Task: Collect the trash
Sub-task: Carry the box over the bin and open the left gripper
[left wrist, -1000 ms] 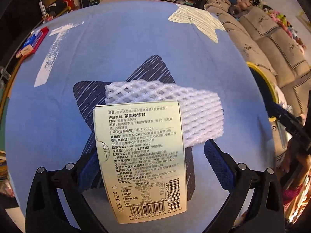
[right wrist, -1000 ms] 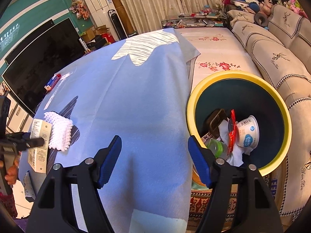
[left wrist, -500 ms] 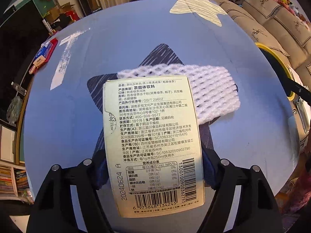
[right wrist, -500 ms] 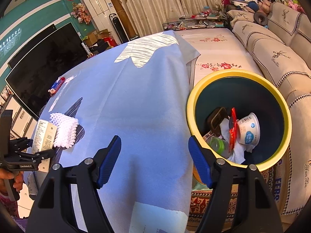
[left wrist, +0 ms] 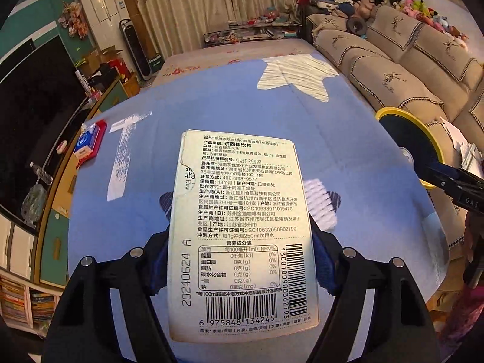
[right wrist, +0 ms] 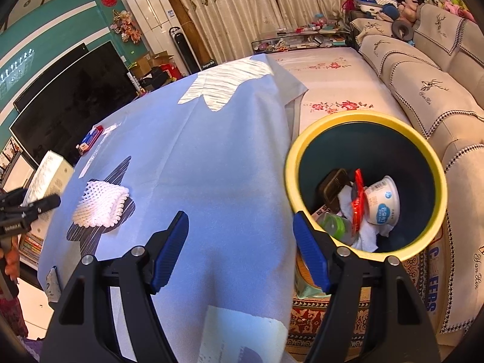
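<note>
A cream tea carton (left wrist: pixel 242 227) with printed text and barcodes is lifted above the blue tablecloth (left wrist: pixel 211 96), and my left gripper (left wrist: pixel 242 260) is shut on its sides. A white foam net (left wrist: pixel 320 208) lies on the cloth behind it, half hidden. In the right wrist view the carton (right wrist: pixel 48 175) and left gripper (right wrist: pixel 18 211) hang at the far left, near the foam net (right wrist: pixel 101 204). My right gripper (right wrist: pixel 242 242) is open and holds nothing, above the cloth's near right edge. Beside it stands the yellow-rimmed bin (right wrist: pixel 363 116) holding a yogurt cup (right wrist: pixel 382 204), a red wrapper (right wrist: pixel 358 202) and other trash.
A red and blue pack (left wrist: pixel 89 145) lies at the cloth's far left edge. A beige sofa (left wrist: pixel 393 69) runs behind the bin (left wrist: pixel 393 112). A dark TV (right wrist: pixel 75 96) stands left of the table. A paper slip (right wrist: pixel 242 332) lies at the near edge.
My left gripper closed on the carton and raised it off the cloth, tilting up so more of the room shows. The foam net stayed on the cloth. The right gripper kept still.
</note>
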